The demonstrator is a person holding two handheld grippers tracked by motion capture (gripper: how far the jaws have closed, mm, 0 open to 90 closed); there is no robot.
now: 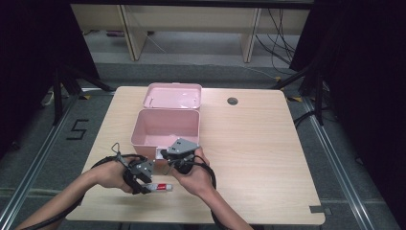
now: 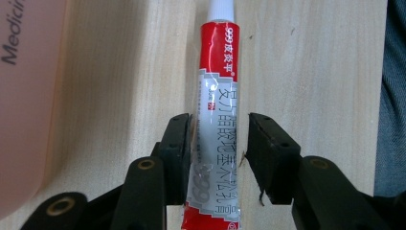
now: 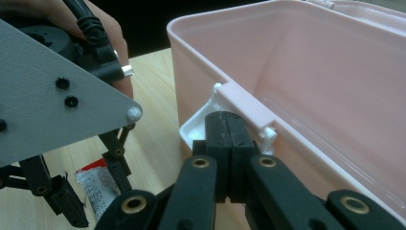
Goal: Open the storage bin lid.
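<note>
**Tube straddled, not yet lifted**

Your left hand-held gripper (image 2: 218, 143) stands half open around the ointment tube (image 2: 216, 120), which lies on the desk (image 2: 311, 72) beside the open pink box (image 1: 165, 127). Your right hand-held gripper (image 3: 229, 132) is closed, empty, against the box's white latch (image 3: 201, 122). Gripping, lifting and boxing remain.

Glossy pink plastic box (image 1: 165, 127), matt wood-grain table (image 1: 258, 143)

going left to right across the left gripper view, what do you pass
pink box → bare table → left gripper's one black finger → red and white tube → its other finger → person's grey sleeve
</note>
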